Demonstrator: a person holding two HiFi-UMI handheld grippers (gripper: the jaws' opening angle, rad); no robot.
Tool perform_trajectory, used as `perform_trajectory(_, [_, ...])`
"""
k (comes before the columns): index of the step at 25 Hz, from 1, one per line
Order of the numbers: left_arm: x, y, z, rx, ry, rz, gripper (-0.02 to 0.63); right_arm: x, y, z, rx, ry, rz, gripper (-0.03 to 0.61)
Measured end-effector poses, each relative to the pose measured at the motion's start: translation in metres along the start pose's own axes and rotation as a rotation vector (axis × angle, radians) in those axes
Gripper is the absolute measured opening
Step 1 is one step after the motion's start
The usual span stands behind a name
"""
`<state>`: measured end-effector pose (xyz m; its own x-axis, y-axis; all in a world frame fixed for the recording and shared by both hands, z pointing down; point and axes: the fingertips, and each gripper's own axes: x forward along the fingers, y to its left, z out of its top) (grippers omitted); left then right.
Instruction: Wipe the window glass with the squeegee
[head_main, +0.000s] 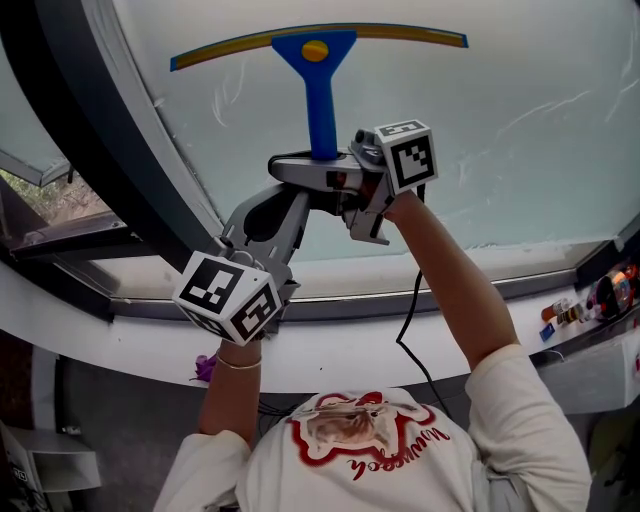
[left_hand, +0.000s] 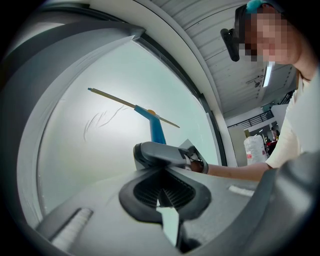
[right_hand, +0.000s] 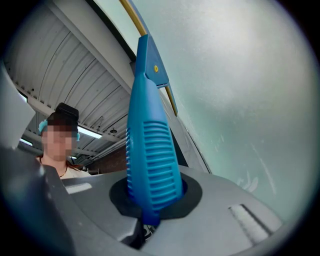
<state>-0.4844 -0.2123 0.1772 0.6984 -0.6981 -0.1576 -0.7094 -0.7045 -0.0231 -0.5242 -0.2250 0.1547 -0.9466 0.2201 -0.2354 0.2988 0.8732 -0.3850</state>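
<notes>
Notes left gripper (left_hand: 166, 198), jaws pressed together on nothing, just below squeegee (head_main: 320, 45), right gripper (head_main: 322, 172) pinching its handle (head_main: 321, 110), seemingly mid-wipe on window glass (head_main: 510, 130); likely needs steady downward pull next.

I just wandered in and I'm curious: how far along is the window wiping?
Done: the right tool is clamped on the squeegee, whose blade lies high on the window glass. In hand: what looks like a stroke from the top. Left: smears show beside the blade, so most of the wiping seems to lie ahead. The left tool holds nothing.
</notes>
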Motion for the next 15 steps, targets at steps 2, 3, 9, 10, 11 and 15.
perform_trajectory(2, [-0.002, -0.001, -0.005, -0.009, 0.006, 0.000, 0.002, -0.001, -0.001, -0.005, 0.008, -0.002, -0.002, 0.012])
perform_trajectory(3, [-0.003, -0.001, -0.007, -0.014, 0.008, 0.001, 0.002, -0.001, -0.002, -0.007, 0.011, -0.003, -0.002, 0.013])
perform_trajectory(9, [-0.007, -0.001, -0.017, -0.032, 0.023, -0.002, 0.002, -0.002, -0.006, -0.018, 0.027, -0.013, -0.003, 0.014])
perform_trajectory(10, [-0.007, -0.001, -0.019, -0.034, 0.025, -0.003, 0.002, -0.002, -0.006, -0.020, 0.030, -0.016, -0.003, 0.014])
perform_trajectory(11, [-0.008, -0.001, -0.021, -0.037, 0.026, -0.004, 0.002, -0.002, -0.007, -0.021, 0.033, -0.019, -0.003, 0.014])
perform_trajectory(15, [-0.012, -0.001, -0.028, -0.051, 0.034, -0.003, 0.002, -0.002, -0.009, -0.029, 0.045, -0.029, -0.001, 0.014])
